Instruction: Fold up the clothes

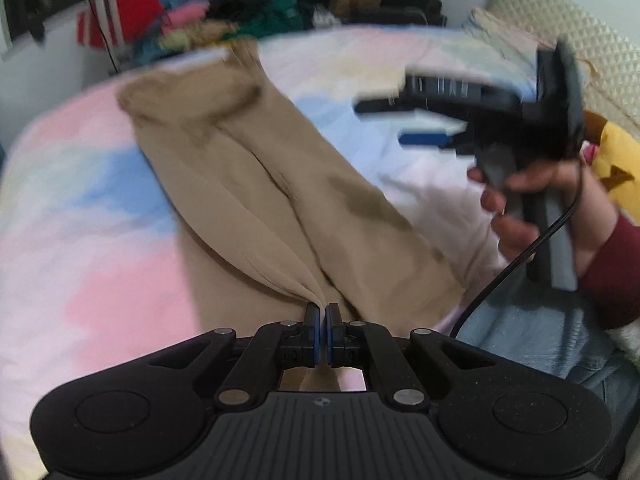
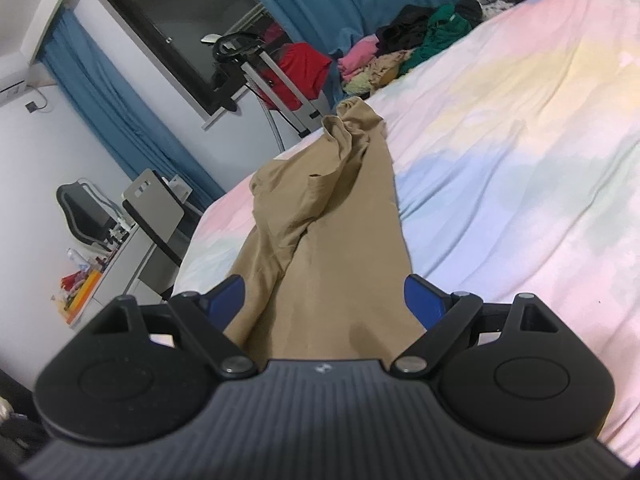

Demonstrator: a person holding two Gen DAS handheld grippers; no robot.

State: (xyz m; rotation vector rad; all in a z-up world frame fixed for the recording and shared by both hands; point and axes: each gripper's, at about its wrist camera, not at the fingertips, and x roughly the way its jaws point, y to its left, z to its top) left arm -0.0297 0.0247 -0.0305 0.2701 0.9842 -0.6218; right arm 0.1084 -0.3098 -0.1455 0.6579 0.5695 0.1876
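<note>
Tan trousers (image 1: 248, 176) lie stretched across a pastel bedsheet (image 1: 80, 216). My left gripper (image 1: 322, 314) is shut on a pinched fold of the tan cloth at its near end, and the fabric pulls taut from the pads. In the left wrist view the right gripper (image 1: 394, 122) hovers open above the sheet on the right, held by a hand in a maroon sleeve (image 1: 612, 272). In the right wrist view the right gripper (image 2: 324, 294) stands open over the trousers (image 2: 328, 216), its blue pads apart on either side of the cloth without pressing it.
A pile of mixed clothes (image 2: 404, 52) sits at the far edge of the bed (image 2: 520, 128). A quilted headboard (image 1: 580, 40) and a yellow cushion (image 1: 618, 160) are at the right. A desk with a chair (image 2: 116, 232) stands beside the bed. A black cable (image 1: 516, 256) hangs from the right gripper.
</note>
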